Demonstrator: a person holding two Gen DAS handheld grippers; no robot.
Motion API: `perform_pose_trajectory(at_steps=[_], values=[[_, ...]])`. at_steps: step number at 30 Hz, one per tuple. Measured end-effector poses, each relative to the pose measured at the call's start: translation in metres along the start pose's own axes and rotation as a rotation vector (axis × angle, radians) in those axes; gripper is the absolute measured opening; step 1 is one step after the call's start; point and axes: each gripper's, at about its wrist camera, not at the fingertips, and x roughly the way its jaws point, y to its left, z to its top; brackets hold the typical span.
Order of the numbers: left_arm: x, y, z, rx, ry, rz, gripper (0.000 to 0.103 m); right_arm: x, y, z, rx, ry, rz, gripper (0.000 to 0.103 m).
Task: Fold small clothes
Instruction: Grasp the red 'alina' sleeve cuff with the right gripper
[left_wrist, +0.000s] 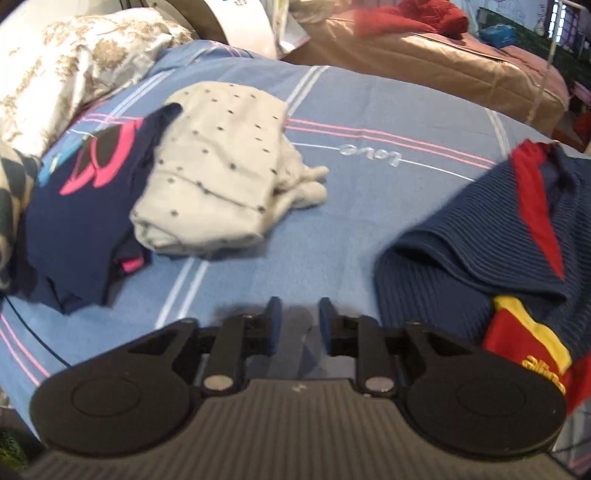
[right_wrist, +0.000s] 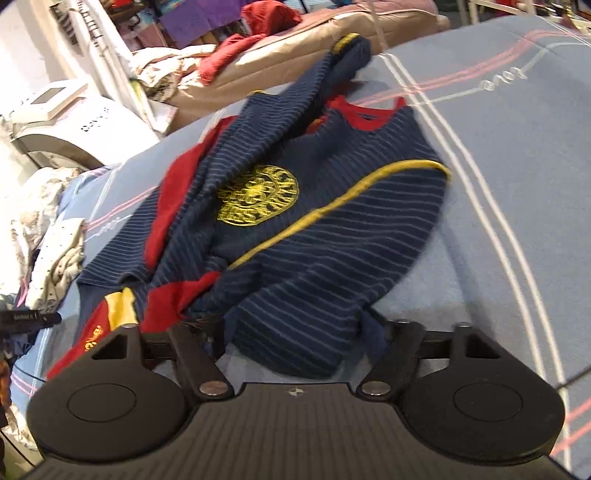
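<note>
A navy striped jersey (right_wrist: 314, 229) with red panels, yellow trim and a yellow crest lies crumpled on the blue bedsheet (right_wrist: 517, 184). It also shows at the right of the left wrist view (left_wrist: 480, 240). My right gripper (right_wrist: 295, 332) is open, its jaws wide apart, and the jersey's near edge lies over and between them, hiding the fingertips. My left gripper (left_wrist: 298, 321) is open and empty, with a small gap between its blue pads, above bare sheet left of the jersey.
A folded cream dotted garment (left_wrist: 221, 166) lies on a navy garment with a pink print (left_wrist: 92, 206) at the left. A floral pillow (left_wrist: 55, 74) sits far left. A brown mattress (left_wrist: 443, 66) with red clothes and a white appliance (right_wrist: 74, 129) lie beyond the bed.
</note>
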Motion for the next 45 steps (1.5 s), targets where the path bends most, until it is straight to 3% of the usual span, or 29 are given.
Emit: perform_pose_trajectory(at_steps=[1,2,3,5,6,10,12,13,14,15,17,19,21,23,28,34,35,37,40,41,42,43,45], values=[[-0.004,-0.004,-0.004,0.002,0.001,-0.03,0.06,0.001,0.0,0.001,0.004,-0.006,0.003,0.046],[-0.007,-0.009,-0.006,0.004,-0.005,-0.053,0.077,0.002,-0.002,0.003,0.012,-0.013,0.004,0.036],[-0.011,-0.018,-0.01,0.011,-0.01,-0.08,0.085,0.002,-0.006,0.005,0.033,-0.02,0.014,0.027],[-0.017,-0.035,-0.015,0.04,-0.005,-0.132,0.091,-0.004,-0.02,0.011,0.113,-0.041,0.049,0.013],[-0.018,-0.045,-0.02,0.064,0.006,-0.146,0.095,-0.012,-0.027,0.015,0.133,-0.071,0.053,0.013],[-0.026,-0.088,-0.043,0.221,0.073,-0.127,0.097,-0.052,-0.051,0.045,0.09,-0.202,-0.04,0.011],[-0.029,-0.103,-0.052,0.284,0.08,-0.096,0.097,-0.073,-0.07,0.07,0.066,-0.274,-0.115,0.01],[-0.031,-0.108,-0.055,0.303,0.077,-0.096,0.098,-0.083,-0.08,0.083,0.068,-0.316,-0.157,0.0],[-0.035,-0.111,-0.059,0.317,0.075,-0.102,0.099,-0.094,-0.087,0.095,0.064,-0.367,-0.247,0.0],[-0.037,-0.114,-0.063,0.328,0.073,-0.106,0.1,-0.099,-0.092,0.107,0.032,-0.393,-0.327,0.003],[-0.041,-0.117,-0.068,0.34,0.068,-0.101,0.101,-0.103,-0.107,0.131,0.069,-0.347,-0.399,0.029],[-0.043,-0.113,-0.069,0.323,0.059,-0.08,0.101,-0.115,-0.115,0.13,0.186,-0.367,-0.275,0.047],[-0.042,-0.105,-0.067,0.291,0.065,-0.09,0.102,-0.107,-0.092,0.113,0.125,-0.31,-0.163,0.101],[-0.039,-0.097,-0.066,0.275,0.089,-0.097,0.102,-0.092,-0.066,0.083,0.092,-0.227,-0.07,0.103],[-0.037,-0.083,-0.072,0.255,0.1,-0.078,0.102,-0.038,-0.006,-0.002,0.169,0.018,0.208,0.103],[-0.037,-0.053,-0.065,0.139,0.085,-0.037,0.102,0.017,0.08,-0.043,0.234,0.288,0.535,0.103],[-0.038,-0.048,-0.064,0.119,0.08,-0.032,0.102,0.026,0.094,-0.046,0.225,0.317,0.558,0.103],[-0.04,-0.036,-0.061,0.075,0.073,-0.024,0.103,0.038,0.113,-0.051,0.229,0.361,0.518,0.102],[-0.043,-0.026,-0.063,0.038,0.066,-0.03,0.103,0.047,0.134,-0.057,0.213,0.353,0.524,0.091],[-0.044,-0.026,-0.064,0.037,0.062,-0.035,0.103,0.049,0.142,-0.056,0.192,0.35,0.522,0.083],[-0.045,-0.027,-0.064,0.045,0.057,-0.037,0.103,0.05,0.149,-0.055,0.179,0.343,0.509,0.062],[-0.046,-0.03,-0.065,0.059,0.053,-0.031,0.103,0.054,0.153,-0.058,0.177,0.339,0.491,0.051],[-0.047,-0.035,-0.064,0.084,0.042,-0.016,0.103,0.055,0.159,-0.058,0.162,0.321,0.468,0.016]])
